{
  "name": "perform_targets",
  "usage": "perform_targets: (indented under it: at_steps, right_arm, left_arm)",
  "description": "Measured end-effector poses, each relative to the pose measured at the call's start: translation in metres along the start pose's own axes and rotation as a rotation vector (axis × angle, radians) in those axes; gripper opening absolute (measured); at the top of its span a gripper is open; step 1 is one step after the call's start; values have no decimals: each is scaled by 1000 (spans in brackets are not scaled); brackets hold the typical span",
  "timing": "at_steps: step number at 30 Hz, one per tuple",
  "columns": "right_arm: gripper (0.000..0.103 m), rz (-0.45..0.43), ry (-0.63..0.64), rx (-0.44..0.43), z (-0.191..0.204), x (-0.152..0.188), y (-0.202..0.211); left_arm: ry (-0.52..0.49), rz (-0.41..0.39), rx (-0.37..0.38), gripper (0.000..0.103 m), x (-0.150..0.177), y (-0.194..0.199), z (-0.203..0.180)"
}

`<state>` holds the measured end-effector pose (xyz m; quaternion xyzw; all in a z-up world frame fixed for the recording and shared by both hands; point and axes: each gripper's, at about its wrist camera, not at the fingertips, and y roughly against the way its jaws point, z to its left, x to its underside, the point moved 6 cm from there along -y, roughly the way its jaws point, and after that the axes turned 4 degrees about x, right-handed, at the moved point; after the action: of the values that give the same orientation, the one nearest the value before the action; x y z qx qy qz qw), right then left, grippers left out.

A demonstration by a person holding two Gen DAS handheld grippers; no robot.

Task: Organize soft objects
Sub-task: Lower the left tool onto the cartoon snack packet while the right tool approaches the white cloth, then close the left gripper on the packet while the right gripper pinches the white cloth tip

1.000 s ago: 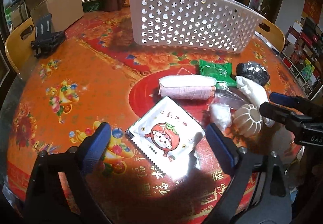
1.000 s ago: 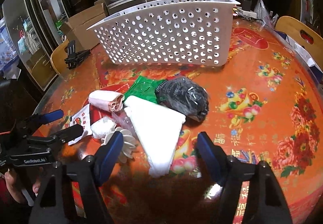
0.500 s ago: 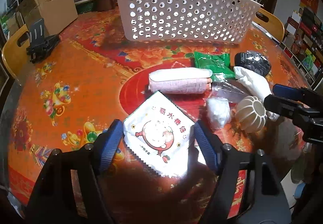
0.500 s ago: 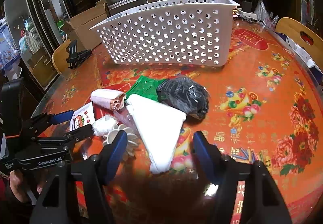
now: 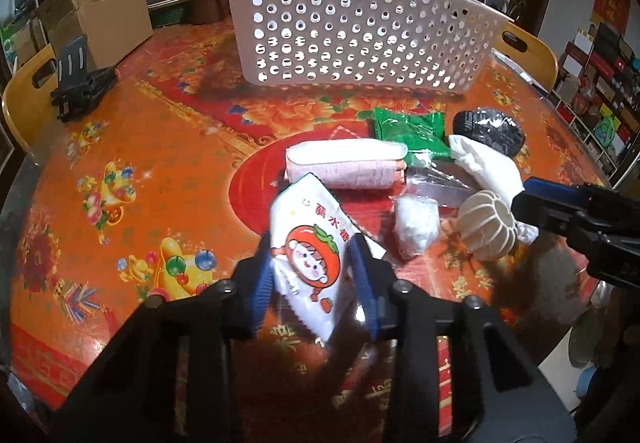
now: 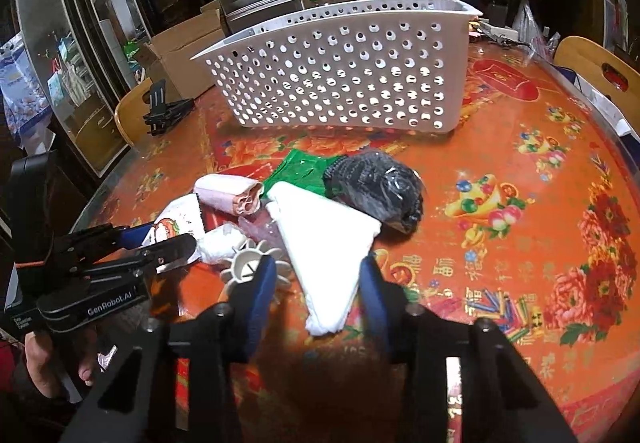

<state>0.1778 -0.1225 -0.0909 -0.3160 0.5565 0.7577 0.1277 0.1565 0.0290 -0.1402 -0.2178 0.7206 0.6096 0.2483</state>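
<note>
Table point(image 5: 152, 171): round, orange-red festive print, fills both frames.

Basket point(image 5: 360, 35): white, perforated, upper centre of both views, standing behind the soft items.

White folded cloth point(image 6: 324, 239): triangular, lower centre of the right wrist view, its narrow end between the closing fingers of the right gripper point(image 6: 318, 283); contact with either pad cannot be told.

Cartoon sachet point(image 5: 310, 247): white, lower centre of the left wrist view, buckled and pinched between the closing fingers of the left gripper point(image 5: 310, 275).

Pink roll point(image 5: 344, 167), black bundle point(image 6: 376, 187), green packet point(image 5: 408, 131), ribbed white piece point(image 5: 486, 231): clustered mid-frame.
</note>
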Motion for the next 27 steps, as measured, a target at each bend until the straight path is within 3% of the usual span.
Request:
perform_targets:
  at_steps: [2,4,9,18,20,22,24,27]
  right_arm:
    - [28,2,1,-6,1,1,0]
    - [20,8,-1,-9,0,2,-1]
    - [11,6,-6,-14,-1,5,1]
    - [11,-11,-49,-10,-9,4,8]
    - [16,-8,-88,-7,-15,3,8]
    - [29,-12,-105,1,-18,1,9]
    - [56,-16,-91,19,-16,0,8]
    - [63,-10,-87,10,-11,-4,2]
  left_arm:
    - [0,-7,11,21,0,2,-2]
    - [-6,-10,9,20,1,4,-3]
    - [-6,-30,21,16,2,9,-5]
    - [2,-63,32,7,1,18,-3]
    - [4,-69,35,7,1,19,-1]
    - [1,-66,39,7,2,18,0]
    - [3,-65,42,7,2,16,0]
    - [5,-63,47,7,3,14,2]
